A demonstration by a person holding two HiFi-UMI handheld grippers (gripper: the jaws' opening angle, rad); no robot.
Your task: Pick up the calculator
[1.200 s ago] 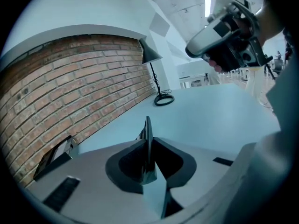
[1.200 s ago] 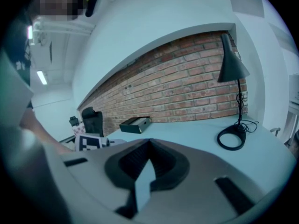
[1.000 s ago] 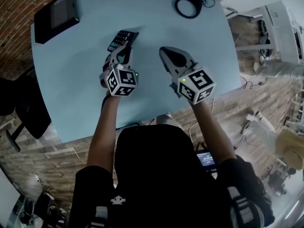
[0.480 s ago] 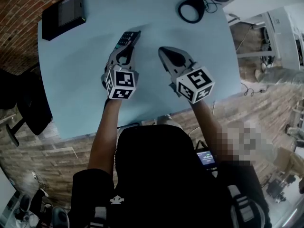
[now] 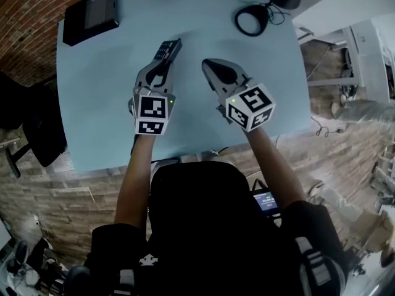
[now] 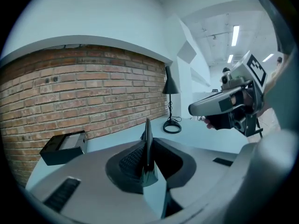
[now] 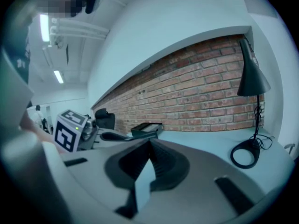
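Left gripper view: left hand-held gripper (image 6: 148,158) clamps the calculator (image 6: 147,133) edge-on, its keys hidden; right hand-held gripper (image 7: 148,147) closed.

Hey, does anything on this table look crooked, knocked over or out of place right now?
Only the calculator: it stands on edge, clamped in the left tongs, instead of lying flat on the table. That fits a pickup, not an accident. The black box and lamp base sit normally; nothing looks spilled or damaged.
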